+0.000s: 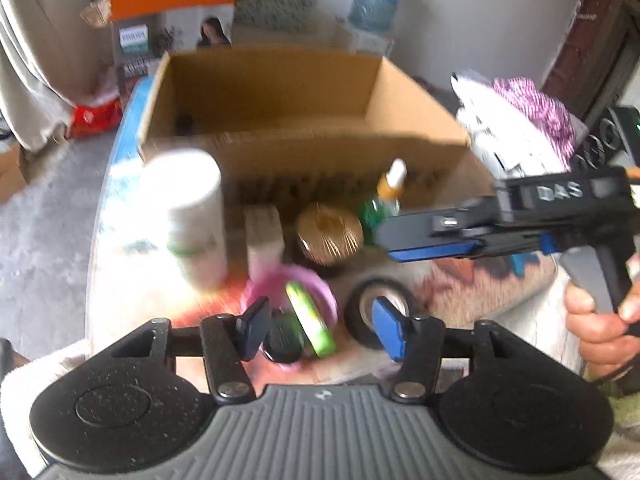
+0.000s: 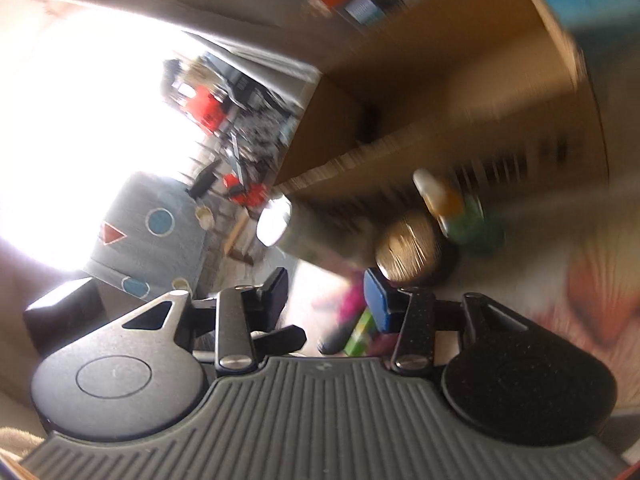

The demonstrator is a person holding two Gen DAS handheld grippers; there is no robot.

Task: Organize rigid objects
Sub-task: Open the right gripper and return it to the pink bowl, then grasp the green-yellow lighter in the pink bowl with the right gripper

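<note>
An open cardboard box stands at the back of the table, and it also fills the upper right of the right wrist view. In front of it stand a tall white bottle, a small white block, a gold-lidded jar and a green bottle with an orange and white cap. A pink bowl holds a green disc and a black object. My left gripper hovers open over that bowl, gripping nothing. My right gripper is open and empty near the jar.
A black tape roll lies right of the bowl. Crumpled white and purple cloth sits at the right of the box. A hand holds the right gripper's handle. An orange printed carton stands behind the box. Both views are motion-blurred.
</note>
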